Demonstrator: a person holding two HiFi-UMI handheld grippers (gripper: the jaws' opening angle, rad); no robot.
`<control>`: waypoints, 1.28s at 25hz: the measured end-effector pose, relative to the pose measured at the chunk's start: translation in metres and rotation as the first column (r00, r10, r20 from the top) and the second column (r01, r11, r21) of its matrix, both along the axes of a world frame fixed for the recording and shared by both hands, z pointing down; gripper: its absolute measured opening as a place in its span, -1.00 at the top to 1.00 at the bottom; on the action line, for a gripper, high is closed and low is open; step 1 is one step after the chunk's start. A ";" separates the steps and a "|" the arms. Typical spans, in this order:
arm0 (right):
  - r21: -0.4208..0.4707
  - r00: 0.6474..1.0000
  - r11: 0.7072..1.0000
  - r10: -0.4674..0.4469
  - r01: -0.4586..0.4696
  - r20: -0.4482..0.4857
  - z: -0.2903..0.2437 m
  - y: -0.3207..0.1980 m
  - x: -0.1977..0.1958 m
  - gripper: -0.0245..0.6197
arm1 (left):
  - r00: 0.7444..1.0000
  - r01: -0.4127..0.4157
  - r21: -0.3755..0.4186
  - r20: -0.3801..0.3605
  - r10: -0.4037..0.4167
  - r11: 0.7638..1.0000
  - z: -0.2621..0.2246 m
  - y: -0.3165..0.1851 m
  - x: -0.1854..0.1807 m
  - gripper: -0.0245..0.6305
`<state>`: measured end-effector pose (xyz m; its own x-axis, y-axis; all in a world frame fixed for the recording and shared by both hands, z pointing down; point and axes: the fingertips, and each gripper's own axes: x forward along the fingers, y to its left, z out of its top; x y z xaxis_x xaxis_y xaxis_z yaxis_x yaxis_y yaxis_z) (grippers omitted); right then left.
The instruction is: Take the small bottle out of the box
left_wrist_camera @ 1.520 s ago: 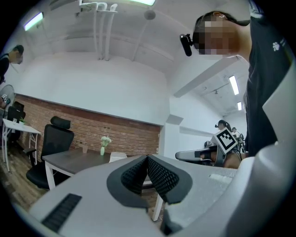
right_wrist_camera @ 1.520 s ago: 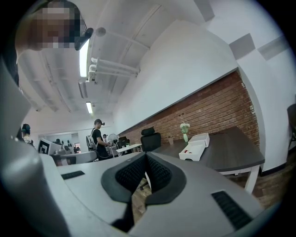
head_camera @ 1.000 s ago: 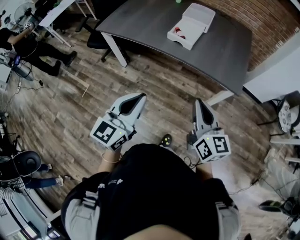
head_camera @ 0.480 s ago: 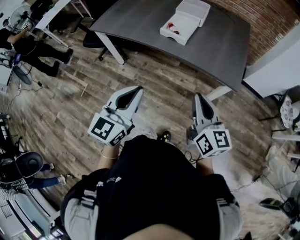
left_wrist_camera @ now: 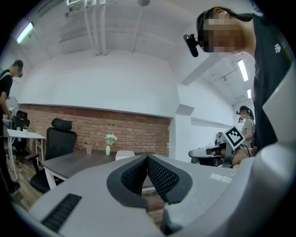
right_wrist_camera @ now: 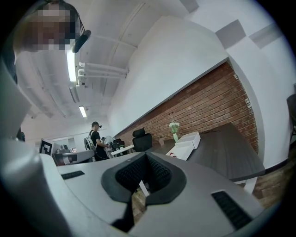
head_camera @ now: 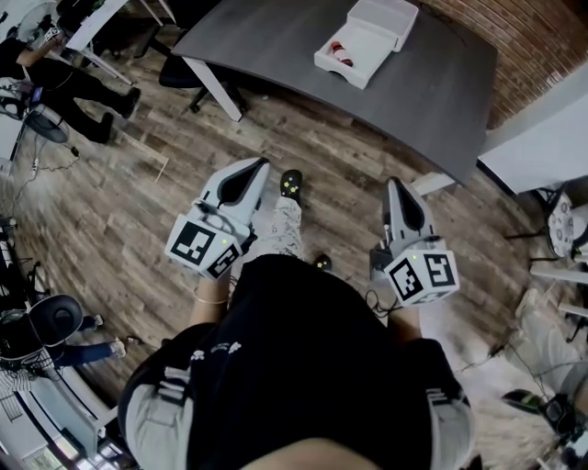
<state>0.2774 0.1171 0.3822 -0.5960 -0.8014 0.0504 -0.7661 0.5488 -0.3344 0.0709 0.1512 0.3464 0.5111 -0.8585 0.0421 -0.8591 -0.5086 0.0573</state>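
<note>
Head view: small bottle (head_camera: 339,51) lies in open box (head_camera: 378,20) on table (head_camera: 432,87), untouched. Left gripper (head_camera: 260,166) and right gripper (head_camera: 395,184) clenched, empty, well short of table. Whole task left.

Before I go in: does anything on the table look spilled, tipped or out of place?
Nothing stands out. The box lies flat and open on the table, a red item inside; no spill shows. The left gripper and right gripper are shut, empty, short of the table.
</note>
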 end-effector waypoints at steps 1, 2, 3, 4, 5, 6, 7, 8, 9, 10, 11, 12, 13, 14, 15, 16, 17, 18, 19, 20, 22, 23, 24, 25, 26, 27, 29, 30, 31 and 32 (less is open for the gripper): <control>0.002 1.000 1.000 0.006 -0.006 -0.003 -0.001 -0.006 0.000 0.92 | 1.000 -0.003 0.006 0.005 0.003 1.000 -0.001 -0.007 -0.002 0.92; 0.005 1.000 1.000 0.012 -0.012 -0.006 -0.002 -0.011 0.001 0.92 | 1.000 -0.007 0.013 0.010 0.007 1.000 -0.002 -0.015 -0.003 0.92; 0.006 1.000 1.000 0.018 -0.018 -0.008 -0.002 -0.017 0.001 0.92 | 1.000 -0.013 0.018 0.013 0.012 1.000 -0.003 -0.023 -0.003 0.92; 0.005 1.000 1.000 0.024 -0.024 -0.010 -0.002 -0.024 0.000 0.92 | 1.000 -0.018 0.023 0.013 0.018 1.000 -0.003 -0.032 -0.003 0.92; 0.003 1.000 1.000 0.030 -0.030 -0.010 -0.001 -0.031 -0.001 0.92 | 1.000 -0.026 0.026 0.009 0.026 0.999 -0.004 -0.041 -0.003 0.92; -0.001 0.999 0.999 0.034 -0.034 -0.009 -0.001 -0.037 -0.003 0.92 | 0.999 -0.036 0.027 0.002 0.036 0.999 -0.005 -0.050 -0.003 0.92; -0.004 0.999 0.999 0.036 -0.036 -0.010 -0.001 -0.043 -0.005 0.92 | 0.999 -0.048 0.030 -0.004 0.048 0.998 -0.006 -0.058 -0.002 0.92; -0.005 0.999 0.999 0.037 -0.037 -0.016 -0.001 -0.049 -0.007 0.92 | 0.998 -0.061 0.034 -0.010 0.061 0.998 -0.007 -0.065 -0.001 0.92; -0.005 0.999 0.999 0.037 -0.037 -0.024 0.000 -0.055 -0.009 0.92 | 0.997 -0.072 0.039 -0.014 0.072 0.997 -0.008 -0.072 0.000 0.92; -0.004 0.999 0.999 0.039 -0.039 -0.030 0.000 -0.062 -0.011 0.92 | 0.996 -0.082 0.041 -0.018 0.082 0.996 -0.007 -0.080 0.001 0.92; -0.004 0.999 0.999 0.043 -0.043 -0.032 0.000 -0.070 -0.013 0.92 | 0.996 -0.090 0.041 -0.021 0.091 0.995 -0.006 -0.087 0.001 0.92; -0.006 0.998 0.999 0.048 -0.048 -0.030 0.000 -0.076 -0.015 0.92 | 0.995 -0.097 0.037 -0.025 0.098 0.995 -0.005 -0.094 -0.001 0.92; -0.008 0.998 0.999 0.053 -0.053 -0.030 0.000 -0.083 -0.018 0.92 | 0.994 -0.103 0.032 -0.028 0.104 0.994 -0.003 -0.102 -0.003 0.92; -0.009 0.998 0.998 0.056 -0.056 -0.033 0.001 -0.089 -0.021 0.92 | 0.994 -0.108 0.028 -0.031 0.109 0.994 -0.001 -0.110 -0.005 0.92; -0.009 0.998 0.998 0.059 -0.059 -0.038 0.001 -0.096 -0.024 0.92 | 0.993 -0.114 0.026 -0.033 0.115 0.993 0.000 -0.118 -0.007 0.92; -0.009 0.997 0.998 0.062 -0.063 -0.043 0.001 -0.103 -0.027 0.92 | 0.992 -0.121 0.024 -0.036 0.122 0.992 0.001 -0.126 -0.009 0.92; -0.008 0.997 0.998 0.068 -0.068 -0.047 0.002 -0.111 -0.029 0.92 | 0.991 -0.130 0.023 -0.038 0.131 0.991 0.003 -0.134 -0.011 0.92; -0.008 0.996 0.997 0.075 -0.075 -0.049 0.002 -0.119 -0.031 0.92 | 0.989 -0.139 0.022 -0.040 0.140 0.990 0.004 -0.143 -0.013 0.92; -0.008 0.995 0.997 0.082 -0.083 -0.052 0.002 -0.126 -0.034 0.92 | 0.988 -0.147 0.020 -0.042 0.148 0.989 0.005 -0.153 -0.015 0.92; -0.010 0.994 0.996 0.088 -0.089 -0.057 0.002 -0.134 -0.037 0.92 | 0.987 -0.156 0.018 -0.045 0.157 0.988 0.006 -0.162 -0.017 0.92; -0.015 0.993 0.995 0.098 -0.099 -0.069 0.003 -0.149 -0.043 0.92 | 0.983 -0.174 0.014 -0.049 0.175 0.985 0.008 -0.180 -0.021 0.92; -0.015 0.992 0.994 0.104 -0.105 -0.073 0.003 -0.156 -0.046 0.92 | 0.982 -0.184 0.012 -0.049 0.184 0.983 0.008 -0.189 -0.024 0.92; -0.015 0.991 0.994 0.111 -0.112 -0.076 0.002 -0.164 -0.049 0.92 | 0.980 -0.193 0.010 -0.048 0.193 0.981 0.009 -0.198 -0.026 0.92; -0.014 0.990 0.993 0.119 -0.121 -0.079 0.001 -0.171 -0.052 0.92 | 0.979 -0.201 0.008 -0.046 0.201 0.980 0.009 -0.207 -0.029 0.92; -0.013 0.989 0.992 0.127 -0.129 -0.081 0.000 -0.179 -0.055 0.92 | 0.977 -0.209 0.006 -0.045 0.209 0.978 0.010 -0.217 -0.031 0.92; -0.014 0.987 0.991 0.134 -0.135 -0.083 -0.001 -0.186 -0.057 0.92 | 0.975 -0.217 0.006 -0.045 0.217 0.976 0.010 -0.226 -0.034 0.92; -0.017 0.986 0.989 0.142 -0.144 -0.092 -0.001 -0.201 -0.064 0.92 | 0.971 -0.236 0.005 -0.047 0.236 0.972 0.010 -0.243 -0.038 0.92; -0.020 0.985 0.989 0.145 -0.147 -0.098 -0.001 -0.208 -0.068 0.92 | 0.968 -0.246 0.007 -0.048 0.246 0.969 0.009 -0.251 -0.040 0.92; -0.022 0.984 0.989 0.146 -0.149 -0.102 -0.001 -0.215 -0.072 0.92 | 0.966 -0.255 0.009 -0.049 0.255 0.967 0.009 -0.259 -0.042 0.92; -0.024 0.983 0.988 0.147 -0.151 -0.108 0.000 -0.222 -0.076 0.92 | 0.963 -0.263 0.011 -0.050 0.264 0.965 0.010 -0.267 -0.044 0.92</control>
<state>0.2016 -0.1051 0.3822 -0.4600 -0.8779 0.1333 -0.8704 0.4162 -0.2630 0.0269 -0.1158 0.3562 0.7206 -0.6933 0.0072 -0.6907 -0.7170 0.0946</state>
